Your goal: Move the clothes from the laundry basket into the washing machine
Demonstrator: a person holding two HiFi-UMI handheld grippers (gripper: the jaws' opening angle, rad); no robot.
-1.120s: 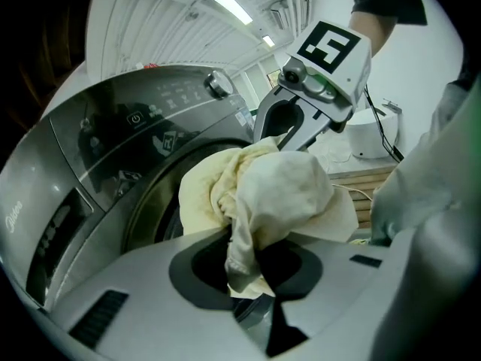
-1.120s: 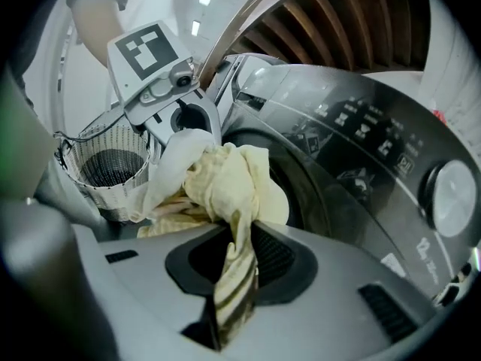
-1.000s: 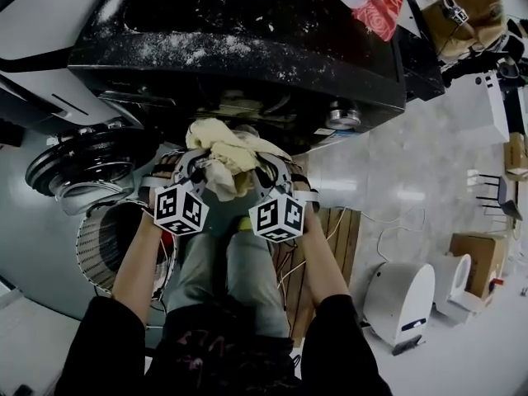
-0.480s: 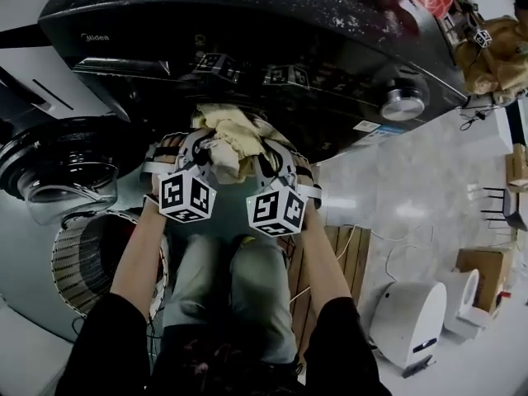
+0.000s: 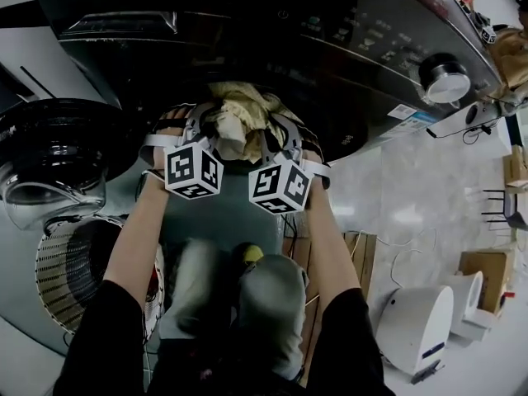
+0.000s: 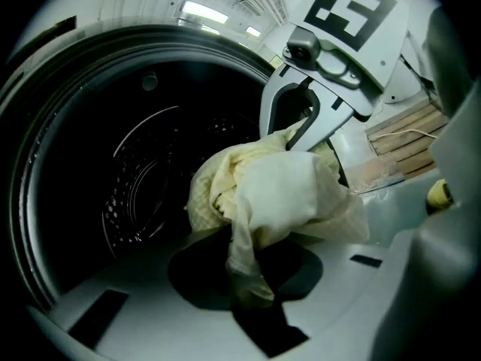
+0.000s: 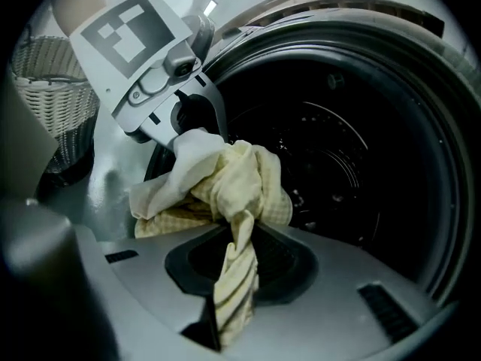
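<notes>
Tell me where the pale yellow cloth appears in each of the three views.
Head view: pale yellow cloth, upper centre, before the washing machine.
Left gripper view: cloth at centre, drum to its left.
Right gripper view: cloth at centre-left, drum to its right.
Shared landmark: the washing machine.

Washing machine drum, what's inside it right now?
The drum shows only its dark perforated wall; no clothes are visible inside. The pale yellow cloth, held in front of the opening, covers part of the drum, and its floor is too dark to judge.
</notes>
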